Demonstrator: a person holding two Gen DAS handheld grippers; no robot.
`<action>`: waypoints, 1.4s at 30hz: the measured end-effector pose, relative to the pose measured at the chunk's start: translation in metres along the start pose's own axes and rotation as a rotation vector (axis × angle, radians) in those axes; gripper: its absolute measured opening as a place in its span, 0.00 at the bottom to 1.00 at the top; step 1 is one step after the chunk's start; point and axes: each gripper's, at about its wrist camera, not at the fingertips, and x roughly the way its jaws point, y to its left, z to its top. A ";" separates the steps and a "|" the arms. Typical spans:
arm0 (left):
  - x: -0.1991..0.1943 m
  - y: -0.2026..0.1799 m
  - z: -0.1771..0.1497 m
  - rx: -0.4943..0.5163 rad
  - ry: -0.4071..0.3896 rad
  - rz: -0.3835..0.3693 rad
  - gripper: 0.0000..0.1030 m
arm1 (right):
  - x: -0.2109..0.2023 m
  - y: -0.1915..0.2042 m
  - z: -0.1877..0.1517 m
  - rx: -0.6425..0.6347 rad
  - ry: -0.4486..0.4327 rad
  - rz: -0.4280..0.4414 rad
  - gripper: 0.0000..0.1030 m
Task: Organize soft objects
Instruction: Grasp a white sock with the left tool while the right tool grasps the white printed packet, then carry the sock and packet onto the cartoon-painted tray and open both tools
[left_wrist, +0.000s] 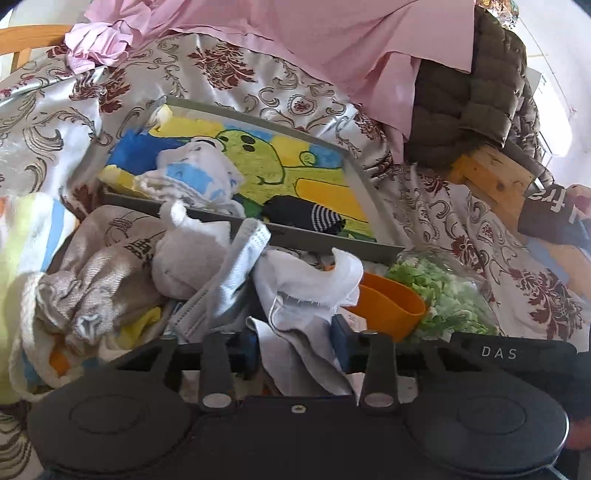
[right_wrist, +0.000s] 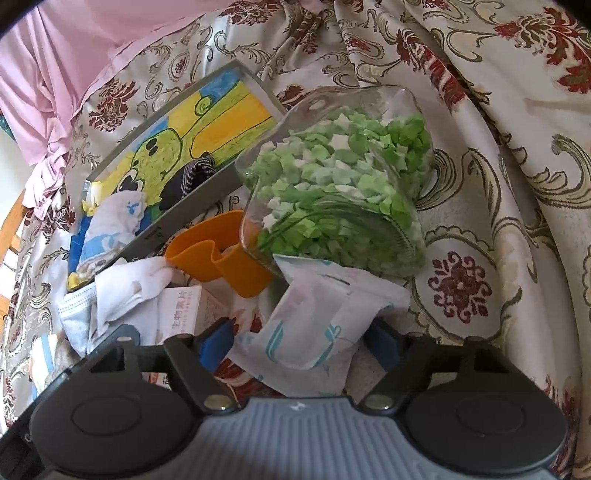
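Note:
On a floral bedspread lies a grey tray lined with a bright cartoon drawing. It holds a white-and-blue cloth and a dark striped sock. In front of the tray are a beige drawstring bag, a face mask and a crumpled white cloth. My left gripper is shut on the lower end of that cloth. In the right wrist view my right gripper grips a white packet with teal print, its edges against both blue pads.
A clear jar of green paper stars lies on its side beside an orange plastic scoop. A small white box sits near the mask. Pink sheet and an olive quilted jacket lie behind. A person's sleeve is at right.

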 end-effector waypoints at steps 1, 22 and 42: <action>-0.001 0.000 0.000 0.001 0.000 0.010 0.33 | 0.000 0.000 0.000 -0.003 -0.001 -0.002 0.72; -0.053 -0.045 -0.033 0.230 0.033 0.054 0.08 | -0.019 0.008 -0.006 -0.117 -0.033 0.013 0.61; -0.122 -0.052 -0.023 0.286 -0.165 0.086 0.06 | -0.096 0.031 -0.033 -0.254 -0.206 0.196 0.62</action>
